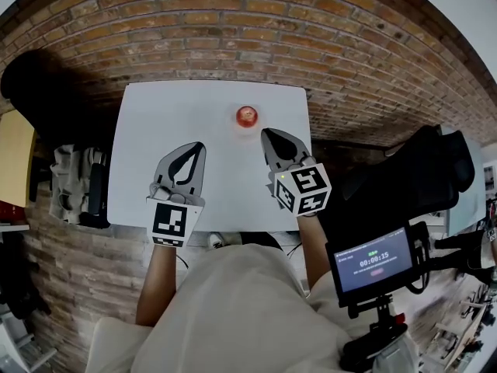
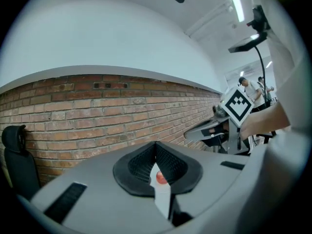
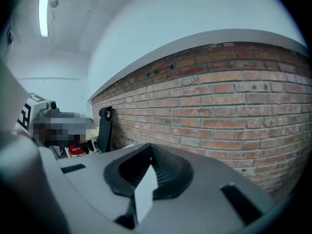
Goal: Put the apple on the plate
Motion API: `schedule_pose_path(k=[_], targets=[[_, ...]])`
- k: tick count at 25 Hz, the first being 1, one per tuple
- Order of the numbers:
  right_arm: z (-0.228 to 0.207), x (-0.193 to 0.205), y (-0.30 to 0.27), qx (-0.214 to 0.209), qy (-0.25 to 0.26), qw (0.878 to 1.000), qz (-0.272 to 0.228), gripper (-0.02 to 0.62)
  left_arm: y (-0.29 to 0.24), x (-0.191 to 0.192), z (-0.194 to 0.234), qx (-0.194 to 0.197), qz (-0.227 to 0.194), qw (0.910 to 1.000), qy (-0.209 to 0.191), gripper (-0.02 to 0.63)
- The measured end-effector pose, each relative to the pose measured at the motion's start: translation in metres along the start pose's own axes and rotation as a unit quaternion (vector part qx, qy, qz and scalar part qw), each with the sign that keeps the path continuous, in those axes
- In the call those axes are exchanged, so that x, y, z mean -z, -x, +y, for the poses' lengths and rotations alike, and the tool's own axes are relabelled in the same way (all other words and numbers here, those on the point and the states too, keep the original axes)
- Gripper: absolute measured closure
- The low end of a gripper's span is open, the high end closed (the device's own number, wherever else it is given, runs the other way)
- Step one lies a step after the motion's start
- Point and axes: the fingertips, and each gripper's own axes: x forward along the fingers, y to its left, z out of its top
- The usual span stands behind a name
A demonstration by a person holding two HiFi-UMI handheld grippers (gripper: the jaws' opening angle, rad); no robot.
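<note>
A red apple (image 1: pixel 247 116) rests on the white table (image 1: pixel 155 130), near the far edge. I cannot make out a plate against the white top. My left gripper (image 1: pixel 199 145) hovers over the table's middle, shut and empty, its tips short of the apple and to its left. Just right of the apple and nearer to me, my right gripper (image 1: pixel 264 133) is also shut with nothing in it. In the left gripper view the apple (image 2: pixel 160 178) shows as a small red spot through the slit below the meeting jaws of that gripper (image 2: pixel 156 145). The right gripper view shows only its closed jaws (image 3: pixel 150 147) and brick wall.
A brick wall (image 1: pixel 233 29) stands behind the table. One black chair (image 1: pixel 43 84) is at the far left, another (image 1: pixel 423 169) at the right. A grey bag (image 1: pixel 74 179) sits by the table's left side. A screen on a stand (image 1: pixel 373 261) is at the lower right.
</note>
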Motion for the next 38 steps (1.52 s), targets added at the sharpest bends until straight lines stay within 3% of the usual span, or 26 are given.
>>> schedule_pose_path(k=[12, 28, 38], targets=[[-0.004, -0.025, 0.029, 0.028, 0.014, 0.999, -0.028, 0.589, -0.008, -0.026, -0.005, 0.027, -0.033, 0.9991, -0.007, 0.601], [-0.022, -0.087, 0.082, 0.069, 0.016, 0.993, -0.098, 0.592, -0.025, -0.083, -0.021, 0.049, -0.078, 0.9952, -0.033, 0.601], [-0.026, -0.088, 0.086, 0.069, 0.011, 0.993, -0.095, 0.592, -0.028, -0.092, -0.027, 0.048, -0.083, 0.9949, -0.031, 0.601]])
